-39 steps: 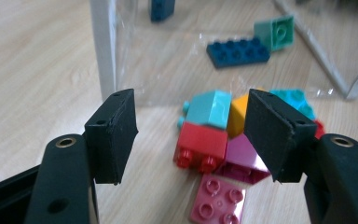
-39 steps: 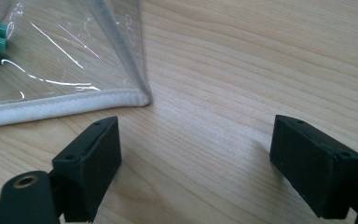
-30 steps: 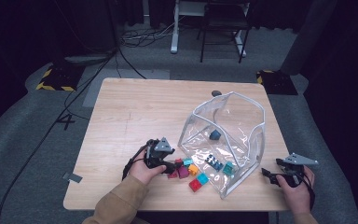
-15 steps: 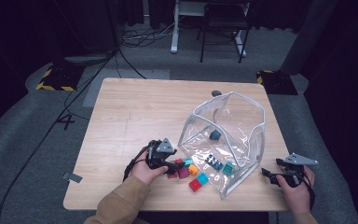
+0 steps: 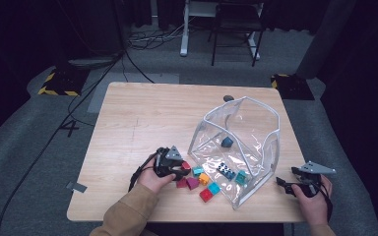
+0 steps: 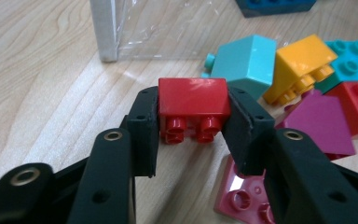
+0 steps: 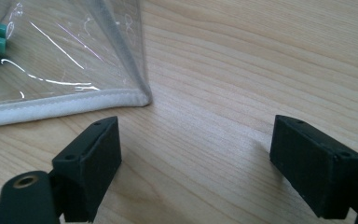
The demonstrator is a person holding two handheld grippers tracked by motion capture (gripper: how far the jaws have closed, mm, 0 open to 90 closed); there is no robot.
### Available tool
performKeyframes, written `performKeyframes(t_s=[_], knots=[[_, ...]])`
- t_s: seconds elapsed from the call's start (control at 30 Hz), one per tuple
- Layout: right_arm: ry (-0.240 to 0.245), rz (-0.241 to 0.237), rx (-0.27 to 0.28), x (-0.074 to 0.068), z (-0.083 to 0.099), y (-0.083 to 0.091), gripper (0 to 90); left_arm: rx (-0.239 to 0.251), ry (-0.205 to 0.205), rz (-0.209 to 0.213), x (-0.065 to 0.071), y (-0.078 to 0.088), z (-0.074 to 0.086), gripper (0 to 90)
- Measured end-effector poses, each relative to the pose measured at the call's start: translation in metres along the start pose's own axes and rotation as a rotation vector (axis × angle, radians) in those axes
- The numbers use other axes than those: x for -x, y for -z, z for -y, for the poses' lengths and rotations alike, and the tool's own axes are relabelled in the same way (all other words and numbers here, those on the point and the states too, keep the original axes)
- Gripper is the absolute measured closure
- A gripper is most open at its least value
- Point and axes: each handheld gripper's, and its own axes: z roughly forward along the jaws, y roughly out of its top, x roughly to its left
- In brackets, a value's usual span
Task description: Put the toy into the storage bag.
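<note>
Left gripper view showed the left gripper (image 6: 193, 128) with its jaws having just closed on a small red plastic building brick (image 6: 193, 108), pads pressing both its sides. This brick sat on the light wooden table (image 6: 42, 70), just beside the clear plastic pouch (image 6: 168, 28) and a turquoise sloped brick (image 6: 247, 63). The right gripper (image 7: 196, 163) rested spread wide over bare table near the pouch corner, holding nothing.

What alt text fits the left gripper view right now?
The left gripper is clamped on a red brick lying on the wooden table. Teal, orange and magenta bricks lie loose just beyond, beside the clear bag.
</note>
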Motion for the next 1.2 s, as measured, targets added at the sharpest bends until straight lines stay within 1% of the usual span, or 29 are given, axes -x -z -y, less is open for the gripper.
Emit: performKeyframes(t_s=[0.1, 0.17, 0.2, 0.23, 0.3, 0.33, 0.37, 0.47, 0.5, 0.53, 0.63, 0.73, 0.77, 0.8, 0.83, 0.97, 1.0, 1.07, 1.1, 1.13, 1.2], knots=[[0.000, 0.000, 0.000, 0.000, 0.000, 0.000, 16.4, 0.008, 0.005, 0.002, 0.000, 0.001, 0.000, 58.7], [0.000, 0.000, 0.000, 0.000, 0.000, 0.000, 16.5, 0.028, 0.010, 0.013, 0.000, 0.005, -0.001, 58.7], [0.000, 0.000, 0.000, 0.000, 0.000, 0.000, 16.5, 0.028, 0.010, 0.013, 0.000, 0.005, -0.001, 58.8], [0.000, 0.000, 0.000, 0.000, 0.000, 0.000, 16.5, 0.043, 0.017, 0.022, 0.001, 0.008, -0.003, 58.8], [0.000, 0.000, 0.000, 0.000, 0.000, 0.000, 16.5, 0.039, 0.018, 0.026, 0.001, 0.010, -0.004, 58.8], [0.000, 0.000, 0.000, 0.000, 0.000, 0.000, 16.4, 0.043, 0.004, 0.023, 0.002, 0.016, -0.008, 58.8], [0.000, 0.000, 0.000, 0.000, 0.000, 0.000, 16.4, 0.043, 0.004, 0.023, 0.002, 0.016, -0.008, 58.8], [0.000, 0.000, 0.000, 0.000, 0.000, 0.000, 16.5, 0.061, 0.005, 0.043, 0.004, 0.024, -0.016, 58.8], [0.000, 0.000, 0.000, 0.000, 0.000, 0.000, 16.4, 0.061, -0.004, 0.037, 0.006, 0.029, -0.021, 58.8], [0.000, 0.000, 0.000, 0.000, 0.000, 0.000, 16.4, 0.061, -0.004, 0.037, 0.006, 0.029, -0.021, 58.8], [0.000, 0.000, 0.000, 0.000, 0.000, 0.000, 16.4, 0.070, -0.014, 0.038, 0.009, 0.037, -0.029, 58.8], [0.000, 0.000, 0.000, 0.000, 0.000, 0.000, 16.5, 0.077, -0.034, 0.028, 0.012, 0.047, -0.037, 58.8], [0.000, 0.000, 0.000, 0.000, 0.000, 0.000, 16.5, 0.077, -0.034, 0.028, 0.012, 0.047, -0.037, 58.9], [0.000, 0.000, 0.000, 0.000, 0.000, 0.000, 16.5, 0.075, -0.045, 0.012, 0.014, 0.052, -0.042, 58.8], [0.000, 0.000, 0.000, 0.000, 0.000, 0.000, 16.4, 0.079, -0.047, 0.010, 0.014, 0.055, -0.045, 58.8], [0.000, 0.000, 0.000, 0.000, 0.000, 0.000, 16.4, 0.095, -0.056, 0.010, 0.015, 0.065, -0.055, 58.9], [0.000, 0.000, 0.000, 0.000, 0.000, 0.000, 16.4, 0.095, -0.056, 0.010, 0.015, 0.065, -0.055, 58.8], [0.000, -0.001, 0.000, 0.000, 0.000, 0.000, 16.4, 0.101, -0.058, 0.017, 0.015, 0.070, -0.060, 58.8], [0.000, 0.000, 0.000, 0.000, 0.000, 0.000, 16.5, 0.107, -0.062, 0.015, 0.016, 0.075, -0.065, 58.9], [-0.001, 0.000, 0.000, 0.000, 0.000, 0.000, 16.4, 0.107, -0.062, 0.015, 0.016, 0.075, -0.065, 58.8], [0.000, 0.000, 0.001, 0.000, 0.000, 0.000, 16.5, 0.116, -0.068, 0.016, 0.016, 0.082, -0.073, 58.8]])
